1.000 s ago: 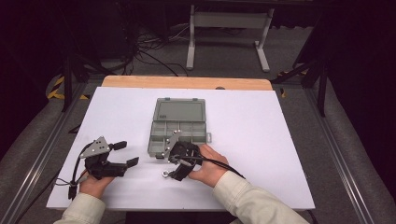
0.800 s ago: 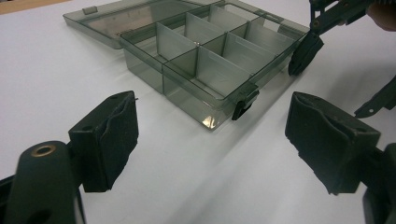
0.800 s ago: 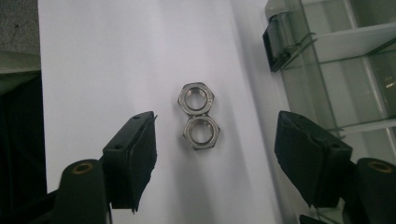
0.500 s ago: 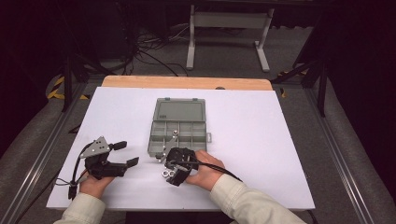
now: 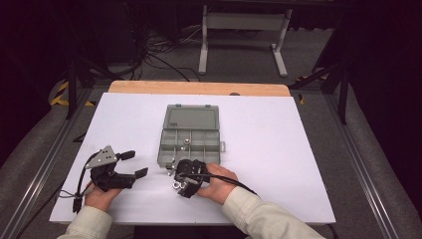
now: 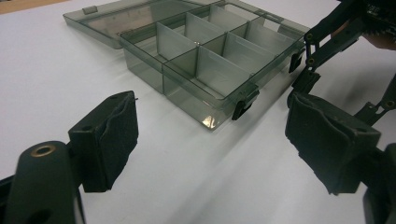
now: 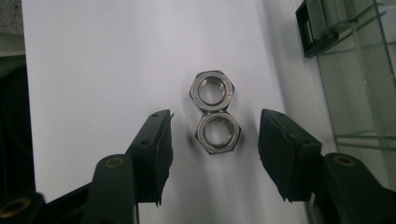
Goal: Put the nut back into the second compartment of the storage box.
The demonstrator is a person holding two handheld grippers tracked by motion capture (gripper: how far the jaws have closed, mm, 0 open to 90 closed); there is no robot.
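Right gripper view reveals two touching nuts [image 7: 215, 112] between claw [image 7: 215, 140] pads.

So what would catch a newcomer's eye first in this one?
Two steel hex nuts lie touching on the white table, the nearer one between the right hand-held gripper, whose jaws have just been closing but do not yet touch it. Just beyond sits the open grey organizer box. The left hand-held gripper rests open at the near left.
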